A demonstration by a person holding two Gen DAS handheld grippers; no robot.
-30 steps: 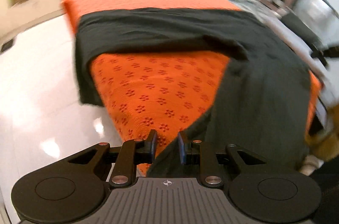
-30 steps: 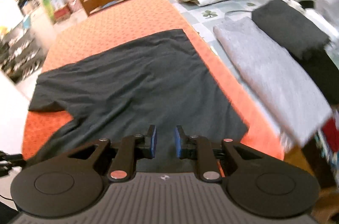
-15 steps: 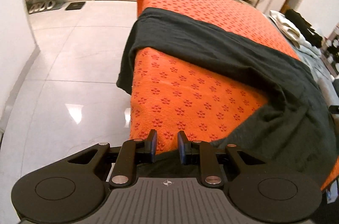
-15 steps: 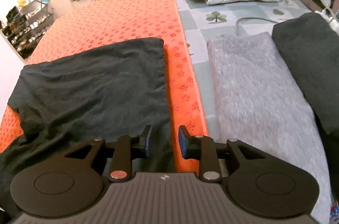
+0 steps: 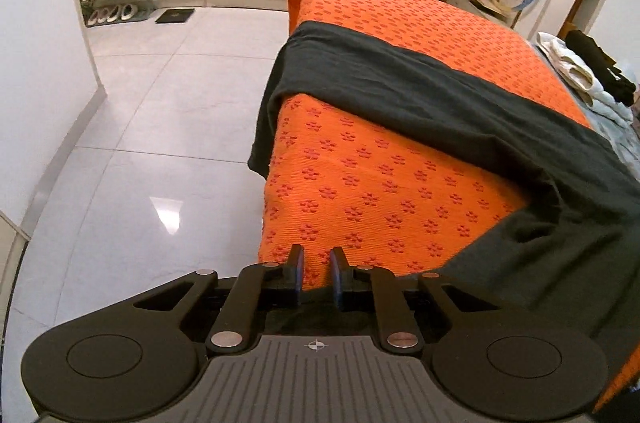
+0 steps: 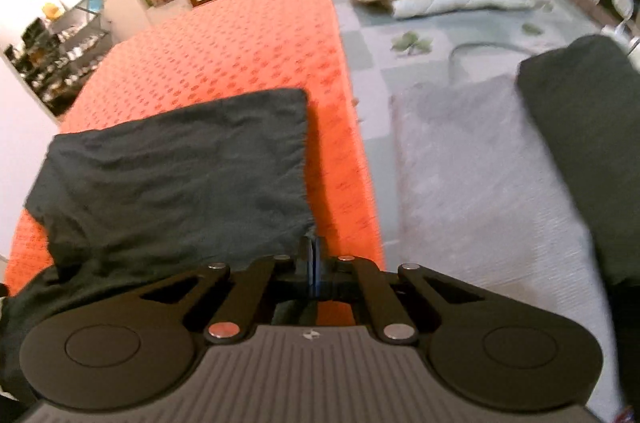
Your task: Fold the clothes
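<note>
**A:** Where's the dark garment (image 6: 180, 175)?

**B:** It is spread on the tabletop's orange cloth (image 6: 240, 43), ahead and to the left of the right tool (image 6: 312, 255). Its near right corner bunches up right at the tool's tips.

**A:** And that tool's state?

**B:** Clenched. Its jaws have just been closing, the blue pads meet with no gap, and the garment's corner is pinched between them. A strip of bare orange cloth runs just to the tool's right. Beyond that lies a grey blanket (image 6: 480, 183), with a folded dark item (image 6: 580, 123) further right.

**A:** What about the left side?

**B:** The left tool (image 5: 316, 277) hangs over the near corner of the tabletop, pointing down at the orange cloth (image 5: 380, 183). Its jaws have also just been closing, but a narrow gap remains between the pads. Only the flowered orange cloth shows through it, so nothing is gripped at the tips. Dark fabric shows lower down under the fingers. I cannot tell whether any of it sits between them.

**A:** How does the garment lie from there?

**B:** The dark garment (image 5: 440, 103) crosses the tabletop ahead of the tool. One end droops over the left edge toward the white tiled floor (image 5: 160, 123), and the rest sweeps round to the tool's right.
</note>
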